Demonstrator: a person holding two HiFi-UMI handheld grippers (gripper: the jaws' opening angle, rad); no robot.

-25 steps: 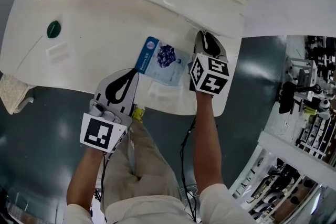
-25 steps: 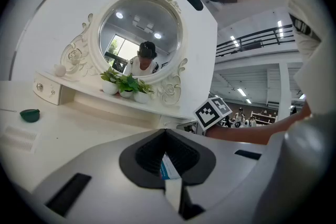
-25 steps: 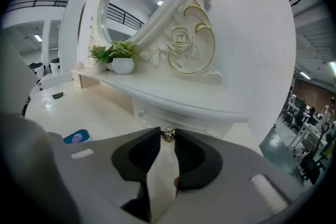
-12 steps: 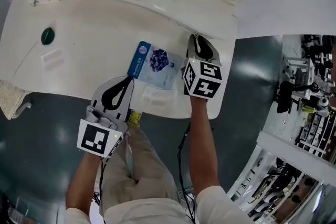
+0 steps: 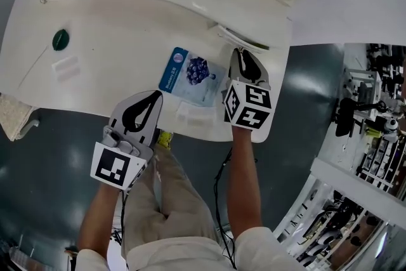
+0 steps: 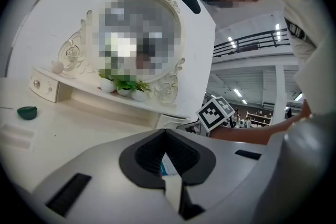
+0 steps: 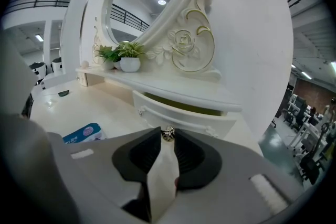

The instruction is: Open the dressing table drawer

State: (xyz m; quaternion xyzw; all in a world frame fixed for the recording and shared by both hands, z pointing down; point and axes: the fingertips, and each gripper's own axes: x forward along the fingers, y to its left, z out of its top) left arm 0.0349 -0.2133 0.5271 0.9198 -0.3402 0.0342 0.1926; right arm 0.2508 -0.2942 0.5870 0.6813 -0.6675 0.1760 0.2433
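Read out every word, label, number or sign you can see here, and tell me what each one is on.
No text here can be read.
blue packet on the dressing table: carries print, but it is too small and blurred to read.
right marker cube and left marker cube: black-and-white square patterns only, no words or numbers.

- Right claw (image 7: pixel 168 139): matt grey plastic shell; its pads (image 7: pixel 145 153) look like black ribbed rubber.
- Knob (image 7: pixel 167 134) between the claw's tips: shiny, patterned metal.
- Drawer (image 7: pixel 184 117) just beyond the claw: smooth cream paint with a soft sheen.
- Table top (image 5: pixel 127 41) left of the claw: smooth, glossy white.
- Packet (image 5: pixel 193 73) just left of the claw: glossy film, probably plastic.
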